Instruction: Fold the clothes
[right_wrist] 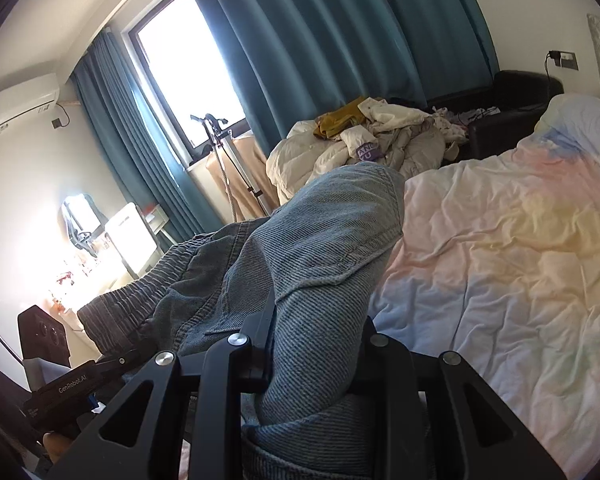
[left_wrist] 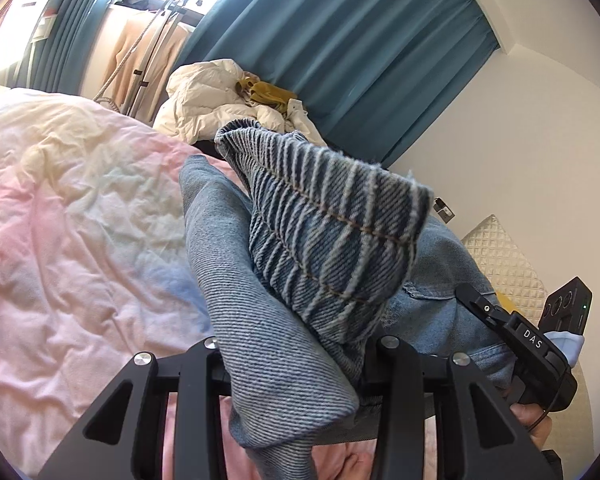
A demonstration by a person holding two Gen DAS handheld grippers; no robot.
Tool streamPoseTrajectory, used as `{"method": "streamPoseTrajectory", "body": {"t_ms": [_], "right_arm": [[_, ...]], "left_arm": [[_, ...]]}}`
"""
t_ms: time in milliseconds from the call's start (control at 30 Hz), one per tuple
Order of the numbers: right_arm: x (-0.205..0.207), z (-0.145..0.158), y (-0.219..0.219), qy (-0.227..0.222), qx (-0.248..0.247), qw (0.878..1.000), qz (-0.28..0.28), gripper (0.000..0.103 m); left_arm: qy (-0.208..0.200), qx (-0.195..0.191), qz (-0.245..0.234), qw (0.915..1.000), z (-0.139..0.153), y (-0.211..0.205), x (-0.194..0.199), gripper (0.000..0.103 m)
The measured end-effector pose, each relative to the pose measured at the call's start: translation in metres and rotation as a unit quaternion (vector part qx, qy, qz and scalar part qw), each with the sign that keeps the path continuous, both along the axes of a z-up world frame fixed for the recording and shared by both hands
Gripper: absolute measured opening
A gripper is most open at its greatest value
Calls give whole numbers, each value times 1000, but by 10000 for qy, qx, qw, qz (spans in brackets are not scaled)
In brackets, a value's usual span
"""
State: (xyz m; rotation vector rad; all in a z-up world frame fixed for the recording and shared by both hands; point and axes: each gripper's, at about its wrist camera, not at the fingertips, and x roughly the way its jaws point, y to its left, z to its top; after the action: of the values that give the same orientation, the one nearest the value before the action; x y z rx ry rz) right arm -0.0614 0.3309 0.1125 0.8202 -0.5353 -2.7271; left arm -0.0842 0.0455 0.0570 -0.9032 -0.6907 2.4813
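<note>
Bed (right_wrist: 500, 260) below, denim jeans (left_wrist: 332, 240) held up between left gripper (left_wrist: 296, 364) and right gripper (right_wrist: 312, 356), both clamped on fabric, waistband spanning them.

Both the left gripper (left_wrist: 300, 360) and right gripper (right_wrist: 312, 356) clamp denim, raised.

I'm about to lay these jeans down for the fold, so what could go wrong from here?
1. The left claw grips a thick bunch of the jeans, with the elastic waistband flopped over it; the denim may land creased.
2. The right claw also pinches a bulky wad, which could slip loose.
3. The duvet is rumpled and soft, so a flat fold may be hard to press.
</note>
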Motion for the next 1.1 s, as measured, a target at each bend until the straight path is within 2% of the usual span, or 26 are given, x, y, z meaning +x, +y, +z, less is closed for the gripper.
{"method": "streamPoseTrajectory", "body": {"t_ms": [267,533,633,733,900,1100], "right_arm": [[36,62,63,257,12,9990,-371,24],[77,97,140,515,158,9941,-941,24],[82,84,174,469,190,9911,-1234,24],[87,71,207,423,221,9871,-1527,24],[94,48,263,340,272,9787,-2007,24],[93,-18,316,175,458,9622,-2679,24]], "left_arm": [[222,-9,-420,9989,55,66,14,38],[438,-45,-1000,9940,86,161,23,38],[449,-82,-1239,9912,86,201,20,38],[375,-114,-1499,9879,74,239,8,38],[150,-214,-1935,9808,40,301,-18,38],[5,-332,-2256,9737,-21,367,-33,38]]}}
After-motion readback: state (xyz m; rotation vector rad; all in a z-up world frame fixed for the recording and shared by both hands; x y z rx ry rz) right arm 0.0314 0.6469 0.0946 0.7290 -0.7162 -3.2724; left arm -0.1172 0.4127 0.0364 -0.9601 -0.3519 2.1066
